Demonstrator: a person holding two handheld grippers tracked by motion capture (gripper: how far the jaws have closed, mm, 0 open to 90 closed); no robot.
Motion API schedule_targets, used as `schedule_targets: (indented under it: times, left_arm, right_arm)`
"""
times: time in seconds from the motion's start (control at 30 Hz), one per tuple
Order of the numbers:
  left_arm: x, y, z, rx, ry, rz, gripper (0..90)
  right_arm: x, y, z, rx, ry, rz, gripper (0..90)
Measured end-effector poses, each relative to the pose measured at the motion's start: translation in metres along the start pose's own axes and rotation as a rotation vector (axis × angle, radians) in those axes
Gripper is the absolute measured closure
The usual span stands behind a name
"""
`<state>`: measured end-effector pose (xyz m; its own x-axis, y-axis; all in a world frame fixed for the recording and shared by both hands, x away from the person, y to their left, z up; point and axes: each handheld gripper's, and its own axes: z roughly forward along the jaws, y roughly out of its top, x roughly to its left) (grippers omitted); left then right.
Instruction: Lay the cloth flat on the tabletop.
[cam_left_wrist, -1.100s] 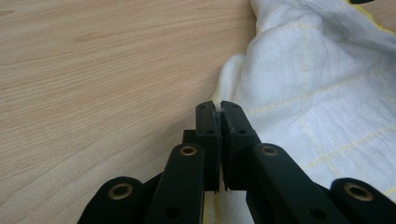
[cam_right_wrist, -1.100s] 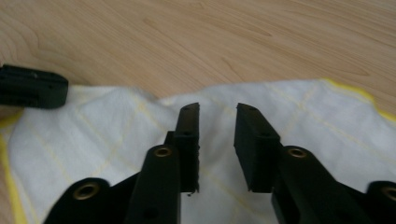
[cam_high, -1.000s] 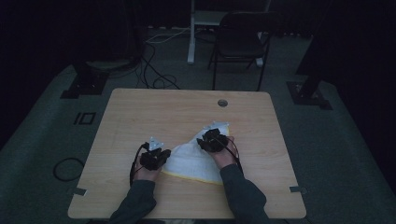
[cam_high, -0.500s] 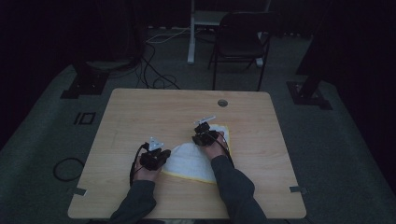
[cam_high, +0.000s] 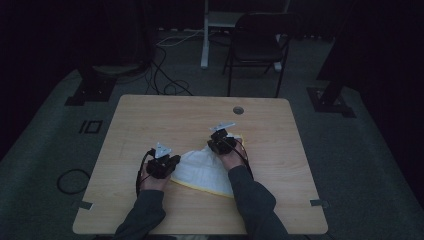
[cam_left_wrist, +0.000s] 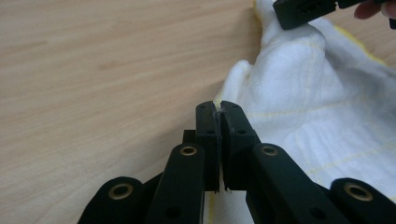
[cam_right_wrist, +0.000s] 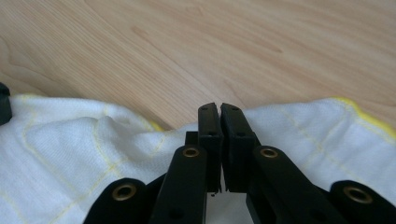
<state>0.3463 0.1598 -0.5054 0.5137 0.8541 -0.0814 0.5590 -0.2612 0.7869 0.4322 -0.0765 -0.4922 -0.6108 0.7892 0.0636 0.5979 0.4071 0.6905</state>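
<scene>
The left gripper (cam_left_wrist: 218, 109) pinched the white cloth (cam_left_wrist: 303, 107) tight, and the right gripper (cam_right_wrist: 219, 109) had just closed on its edge too, on the table (cam_high: 165, 115)

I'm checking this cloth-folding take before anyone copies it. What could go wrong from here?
1. The left gripper pinches only a thin edge of the white cloth; a pull could slip it free.
2. The right gripper has just been closing on the far edge; the bite looks shallow.
3. The cloth is bunched between them, so a fold may come out uneven.
</scene>
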Motion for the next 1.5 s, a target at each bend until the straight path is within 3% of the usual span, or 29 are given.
schedule_targets:
  times: [0.17, 0.37, 0.67, 0.9, 1.17, 1.5]
  left_arm:
    - [-0.009, 0.003, -0.008, -0.021, -0.006, 0.025, 87.3]
    - [-0.026, -0.001, -0.014, -0.027, -0.030, 0.067, 87.3]
    - [-0.046, -0.029, -0.012, 0.024, -0.078, 0.078, 86.9]
    - [-0.057, -0.036, -0.010, 0.063, -0.119, 0.099, 82.0]
    - [-0.054, -0.020, -0.015, 0.022, -0.120, 0.093, 68.0]
    - [-0.056, 0.015, -0.014, -0.026, -0.114, 0.126, 63.3]
  right_arm:
    - [0.002, -0.005, -0.017, -0.054, -0.001, -0.006, 87.8]
    - [-0.003, -0.031, -0.042, -0.103, 0.000, 0.022, 87.8]
    - [-0.004, -0.084, -0.063, -0.094, -0.020, 0.072, 87.7]
    - [-0.005, -0.102, -0.060, -0.041, -0.035, 0.088, 87.7]
    - [-0.005, -0.111, -0.056, -0.024, -0.036, 0.100, 87.7]
    - [-0.004, -0.111, -0.056, -0.025, -0.046, 0.088, 87.7]
